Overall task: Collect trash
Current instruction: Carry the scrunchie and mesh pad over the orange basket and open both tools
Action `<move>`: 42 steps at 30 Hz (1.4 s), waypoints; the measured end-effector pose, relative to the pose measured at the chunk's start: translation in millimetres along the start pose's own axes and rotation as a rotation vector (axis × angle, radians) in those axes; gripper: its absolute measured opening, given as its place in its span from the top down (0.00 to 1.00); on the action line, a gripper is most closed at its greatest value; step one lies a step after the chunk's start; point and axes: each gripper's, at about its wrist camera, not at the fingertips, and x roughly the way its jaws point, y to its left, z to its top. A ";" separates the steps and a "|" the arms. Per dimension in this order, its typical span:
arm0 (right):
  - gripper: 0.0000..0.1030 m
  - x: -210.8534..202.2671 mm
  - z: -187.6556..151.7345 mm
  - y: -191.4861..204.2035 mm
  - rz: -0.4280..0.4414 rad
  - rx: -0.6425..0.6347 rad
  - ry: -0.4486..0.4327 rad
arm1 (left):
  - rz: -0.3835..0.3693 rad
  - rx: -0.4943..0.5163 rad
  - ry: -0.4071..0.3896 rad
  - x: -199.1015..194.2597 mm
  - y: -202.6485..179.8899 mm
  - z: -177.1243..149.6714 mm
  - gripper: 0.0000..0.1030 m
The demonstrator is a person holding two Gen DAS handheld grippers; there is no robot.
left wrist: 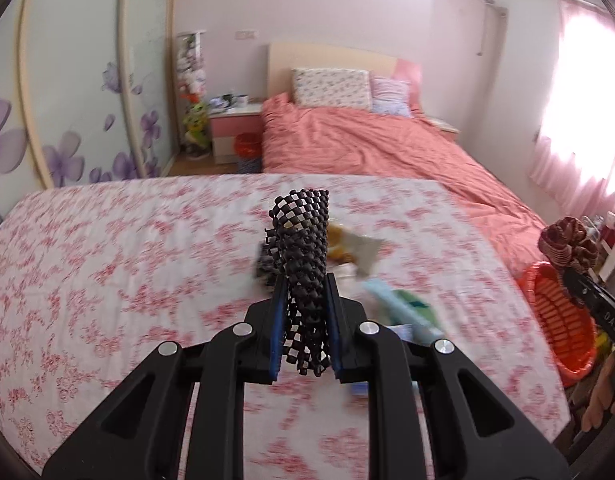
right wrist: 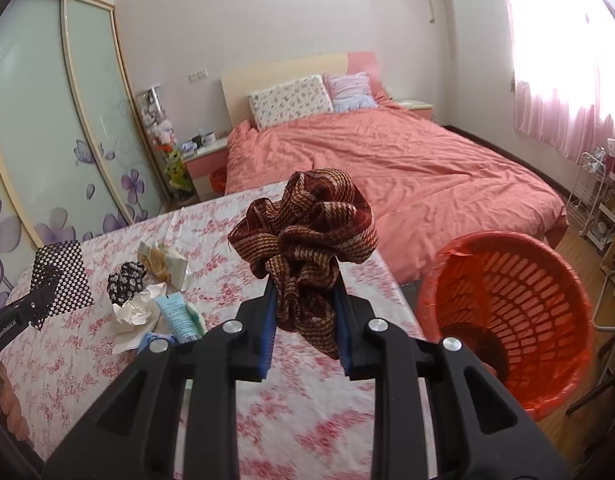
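Left tongs (left wrist: 305,312): closed on a black mesh sheet (left wrist: 303,248), rolled or folded upright between the blue pads. The sheet stands up past the fingertips and hangs loose below them. Held by its middle, apparently so it lifts off in one piece.

Right tongs (right wrist: 305,312): closed on a scrunchie (right wrist: 307,232), brown and red stripes, bunched above the pads with a tail hanging under. Pinched by a fold, as soft cloth gives no firmer hold.

Bin (right wrist: 507,312): red, slotted, lined with a red bag. Stands just right of the right tongs, off the bench edge, mouth tilted toward them. Probably set there so items drop in from the bench side. A dark thing lies at its bottom; what it is cannot be told.

Bench (right wrist: 87,360): covered in a pink floral cloth, under both tongs.

Remaining trash, on the bench, between the two tongs and ahead of them:
- crumpled paper (right wrist: 137,308), white
- tube (right wrist: 179,316), pale blue, lying flat, touching the paper
- wrapper (right wrist: 163,266), torn, beyond the paper
- dark patterned ball (right wrist: 125,282), just beside the paper
- small blue-and-white pack (right wrist: 155,340), partly hidden by the right tongs

Judgement: both tongs are loaded and clear of the bench; the bin is the likely next stop, nearer for the right load. The mesh, being limp and long, may catch on the bin rim.
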 end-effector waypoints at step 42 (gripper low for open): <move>0.64 -23.4 -27.2 -247.0 -0.181 0.362 -0.041 | -0.500 0.352 0.180 61.8 -326.4 -41.7 0.62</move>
